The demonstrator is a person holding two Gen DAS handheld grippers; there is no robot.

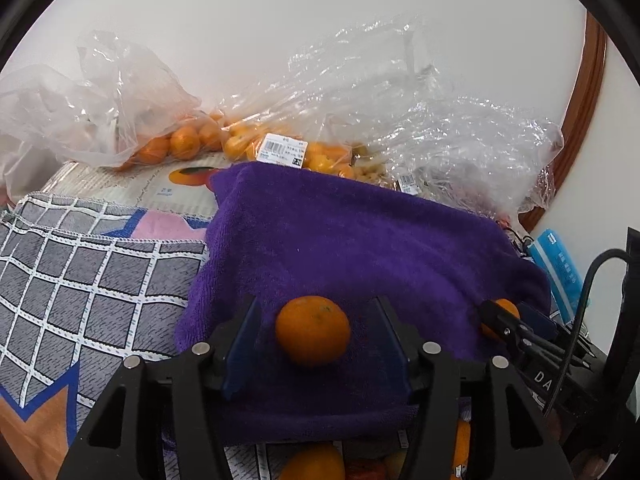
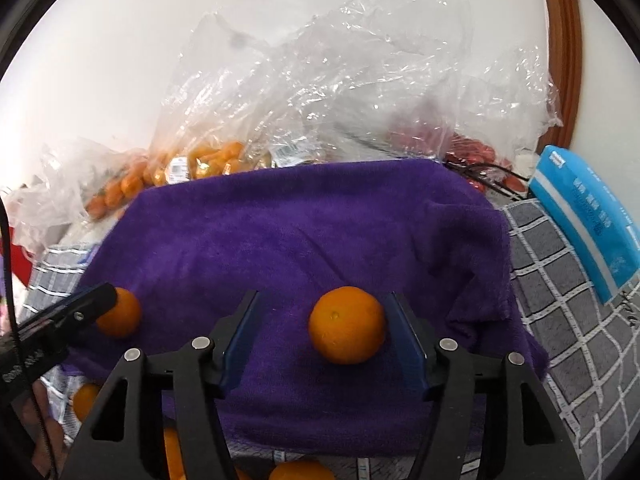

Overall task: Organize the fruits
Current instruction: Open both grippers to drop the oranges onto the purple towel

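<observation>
Two oranges on a purple towel (image 1: pixel 360 240): one (image 1: pixel 313 330) loose between left gripper (image 1: pixel 316 344) jaws, half open; another (image 2: pixel 347 324) against right gripper (image 2: pixel 324 340) pad, unclamped. Could roll off. Bagged oranges (image 1: pixel 184 142) beyond.

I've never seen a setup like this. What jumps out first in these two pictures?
A bright purple towel fills the middle, with two oranges on it. One orange lies between the left gripper and its open jaws, the other orange likewise within the right gripper. Behind the towel, crinkled clear plastic bags hold more oranges against a white wall.
</observation>
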